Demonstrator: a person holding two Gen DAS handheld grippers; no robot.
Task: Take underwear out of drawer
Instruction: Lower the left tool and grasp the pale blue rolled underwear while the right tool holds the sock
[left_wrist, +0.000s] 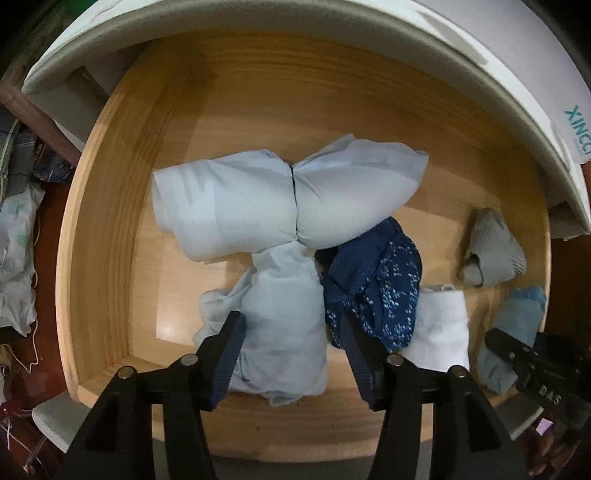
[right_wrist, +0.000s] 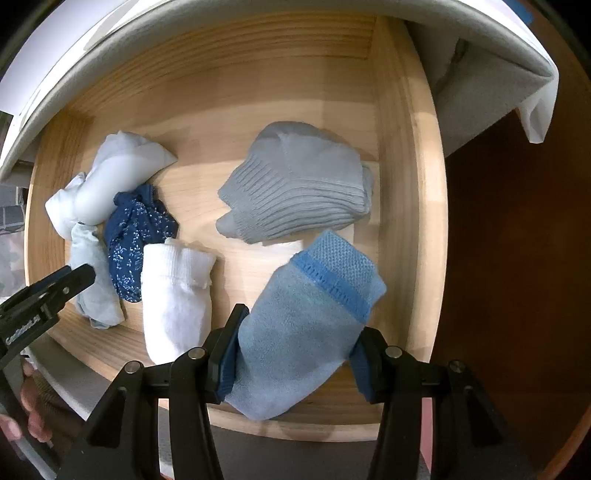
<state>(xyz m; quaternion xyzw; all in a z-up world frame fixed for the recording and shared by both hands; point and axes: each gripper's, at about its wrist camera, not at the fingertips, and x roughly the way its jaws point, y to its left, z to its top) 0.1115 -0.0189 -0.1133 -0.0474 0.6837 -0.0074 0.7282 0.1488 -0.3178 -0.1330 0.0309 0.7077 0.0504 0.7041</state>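
The wooden drawer (left_wrist: 107, 221) stands open below me. My left gripper (left_wrist: 289, 317) points down into it, open, and straddles a crumpled pale blue underwear (left_wrist: 284, 291) lying on the drawer floor. Its right finger overlaps the edge of a navy patterned underwear (left_wrist: 384, 284). Two larger pale blue rolled bundles (left_wrist: 236, 206) lie just behind. In the right wrist view my right gripper (right_wrist: 301, 325) is shut on a light blue sock (right_wrist: 306, 314), held above the drawer's front right corner.
A white sock (right_wrist: 173, 295) and a grey ribbed sock (right_wrist: 295, 192) lie in the drawer's right half. A white cabinet edge (left_wrist: 295, 18) overhangs the drawer's back. Bags and clutter (left_wrist: 18, 240) sit on the floor at the left. A hand (right_wrist: 29, 406) holds the left gripper.
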